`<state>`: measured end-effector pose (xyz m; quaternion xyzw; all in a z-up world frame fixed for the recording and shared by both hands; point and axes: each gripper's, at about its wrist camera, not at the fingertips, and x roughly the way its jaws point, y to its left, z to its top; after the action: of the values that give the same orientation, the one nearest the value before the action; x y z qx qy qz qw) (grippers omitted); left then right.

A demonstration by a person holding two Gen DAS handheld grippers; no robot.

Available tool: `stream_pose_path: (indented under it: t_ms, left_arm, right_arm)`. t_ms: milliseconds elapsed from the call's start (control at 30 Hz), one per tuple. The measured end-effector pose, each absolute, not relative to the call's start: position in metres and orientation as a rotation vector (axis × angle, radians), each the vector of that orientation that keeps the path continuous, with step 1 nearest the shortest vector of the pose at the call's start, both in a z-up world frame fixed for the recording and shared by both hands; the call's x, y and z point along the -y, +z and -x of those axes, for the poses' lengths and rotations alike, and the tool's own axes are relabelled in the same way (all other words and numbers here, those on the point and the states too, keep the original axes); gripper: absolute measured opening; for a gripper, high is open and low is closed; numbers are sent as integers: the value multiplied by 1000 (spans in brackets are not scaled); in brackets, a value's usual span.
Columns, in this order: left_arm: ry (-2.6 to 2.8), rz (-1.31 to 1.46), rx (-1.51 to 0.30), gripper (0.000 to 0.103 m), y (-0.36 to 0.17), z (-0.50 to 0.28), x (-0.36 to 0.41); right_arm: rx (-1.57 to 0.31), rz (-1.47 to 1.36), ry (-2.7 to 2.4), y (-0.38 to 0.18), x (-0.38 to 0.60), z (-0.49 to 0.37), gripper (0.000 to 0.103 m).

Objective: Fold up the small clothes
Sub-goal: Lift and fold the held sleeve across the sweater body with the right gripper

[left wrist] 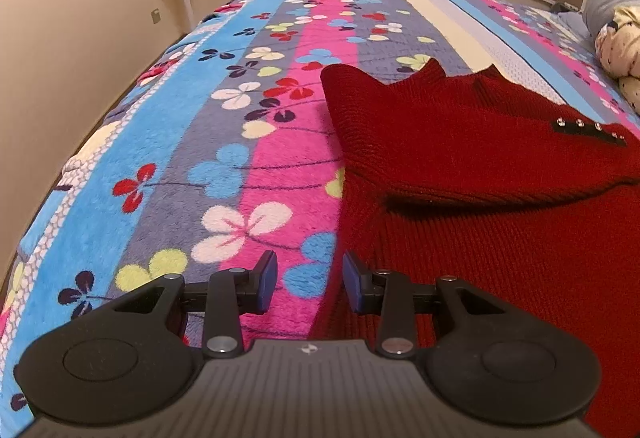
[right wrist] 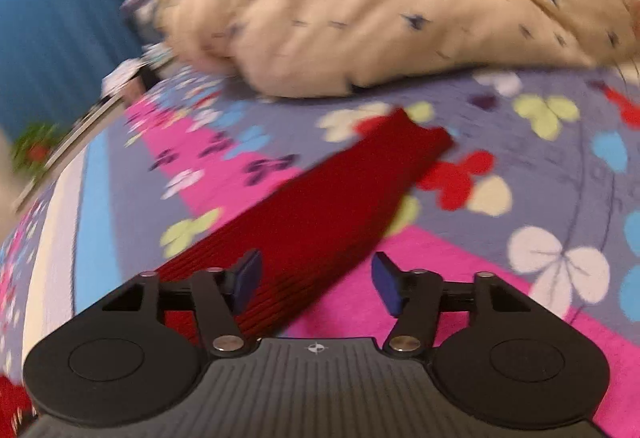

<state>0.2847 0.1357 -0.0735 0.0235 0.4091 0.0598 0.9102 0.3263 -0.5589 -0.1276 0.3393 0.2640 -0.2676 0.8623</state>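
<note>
Right tool (right wrist: 316, 282): jaws wide, empty, above the red sweater's sleeve (right wrist: 320, 206), which lies outstretched on the bed (right wrist: 520, 174). Left tool (left wrist: 310, 282): jaws partly open, empty, at the red sweater (left wrist: 480, 166) body's left edge. Sweater: one fold apparently laid across the body; outstretched sleeve unfolded.
</note>
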Motion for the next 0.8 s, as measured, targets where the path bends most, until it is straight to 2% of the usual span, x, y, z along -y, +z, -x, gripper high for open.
stream_pose_path:
  t_ms: [200,233,267,300,333,567,667,800]
  left_arm:
    - [120,-96,-843,40,-78,-286,-130]
    - [120,-97,-842,40,-78,-286,-130]
    - [120,-97,-842,40,-78,-286,-130]
    - [120,-96,-842,40,-78,-286,-130]
    - [120,-95,-842,40,-78,-286,-130]
    - [107,-78,-836,40,-75,-285,-132]
    - [99,-63,-829,40,-72,-284,-132]
    - [79,-44,-820,40,-67,-283,-130]
  right_arm:
    - [-499,-856,-544,-150,583,-327,67]
    - [-485,-869,-541,-152,584,-329,56]
    - [-474,-881,-531,-152,586,-331,32]
    - [-473,-889,-527,-152,586,-332,20]
    - [-468,-893,-528,-150,586,-332,15]
    - [-386,-674,-543,-119,559,-340,11]
    - [-319,-531,-497,-84,527,-345,11]
    - [-189,-301,-308,-24,437,-347,11]
